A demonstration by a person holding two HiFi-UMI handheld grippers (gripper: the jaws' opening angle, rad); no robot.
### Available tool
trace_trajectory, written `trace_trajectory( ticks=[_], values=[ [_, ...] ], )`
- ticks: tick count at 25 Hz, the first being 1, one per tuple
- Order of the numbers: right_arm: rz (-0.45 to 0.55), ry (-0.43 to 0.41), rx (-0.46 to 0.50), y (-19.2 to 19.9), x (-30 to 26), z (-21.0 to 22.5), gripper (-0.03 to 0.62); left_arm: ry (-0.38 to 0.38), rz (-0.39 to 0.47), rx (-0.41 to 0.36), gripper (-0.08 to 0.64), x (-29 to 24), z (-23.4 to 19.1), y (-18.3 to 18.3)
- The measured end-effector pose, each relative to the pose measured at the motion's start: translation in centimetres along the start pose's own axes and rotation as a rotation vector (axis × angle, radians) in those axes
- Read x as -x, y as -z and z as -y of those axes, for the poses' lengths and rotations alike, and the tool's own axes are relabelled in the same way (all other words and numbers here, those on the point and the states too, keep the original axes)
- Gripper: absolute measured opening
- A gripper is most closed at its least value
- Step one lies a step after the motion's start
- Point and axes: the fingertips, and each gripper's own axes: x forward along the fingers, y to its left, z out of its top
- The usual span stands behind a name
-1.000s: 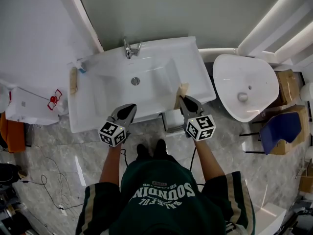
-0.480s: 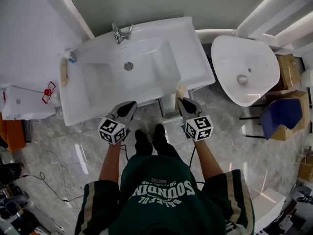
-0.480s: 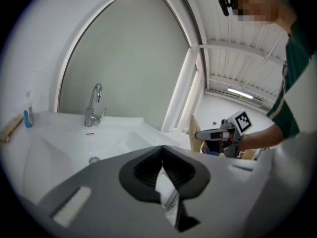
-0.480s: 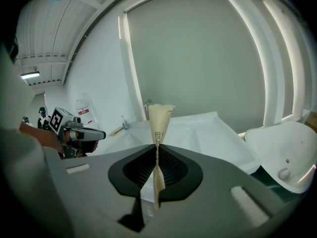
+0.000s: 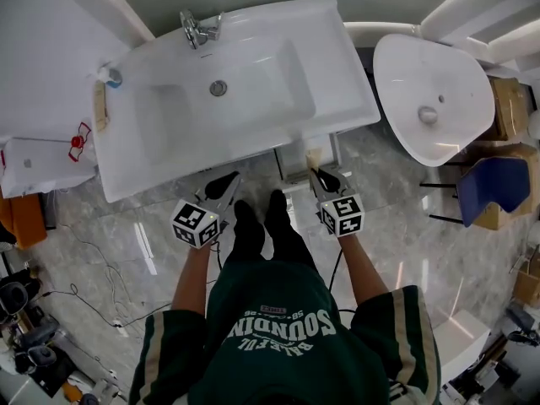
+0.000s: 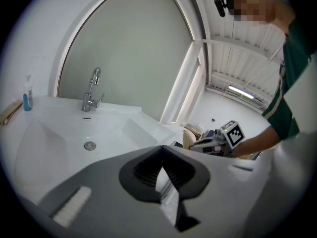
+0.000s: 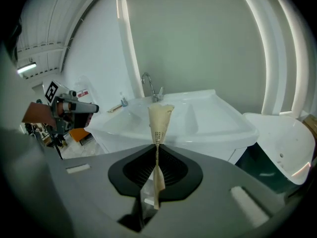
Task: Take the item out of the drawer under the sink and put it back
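Note:
My right gripper (image 5: 318, 174) (image 7: 157, 148) is shut on a thin beige packet (image 7: 160, 118) (image 5: 315, 156) that stands upright out of its jaws. It hangs just in front of the white sink (image 5: 337, 74), below the front edge. A white cabinet front (image 5: 294, 165) shows under that edge; whether a drawer is open there is hidden. To the left, my left gripper (image 5: 226, 181) (image 6: 161, 150) is shut with nothing in it, also in front of the sink. In the left gripper view the right gripper (image 6: 218, 142) and its packet (image 6: 190, 139) appear beside the basin.
A chrome faucet (image 5: 196, 28) stands at the back of the sink, with a small bottle (image 5: 110, 76) and a wooden brush (image 5: 99, 108) on its left rim. A second white basin (image 5: 434, 99), a blue chair (image 5: 494, 192) and cardboard boxes (image 5: 506, 99) are at the right. Cables (image 5: 93, 251) lie on the floor.
Both grippers have come down from over the sink's front rim to below and in front of it. The right one still holds the beige packet.

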Motion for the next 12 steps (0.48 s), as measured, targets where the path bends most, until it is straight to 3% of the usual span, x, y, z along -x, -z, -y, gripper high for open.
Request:
trace_trajectory(
  ticks=[12],
  values=[
    [-0.243,-0.063,0.343,8.1,-7.0,2.3,0.023,-0.035,-0.064,0.05,0.049,0.3,0.3,4.3]
  ],
)
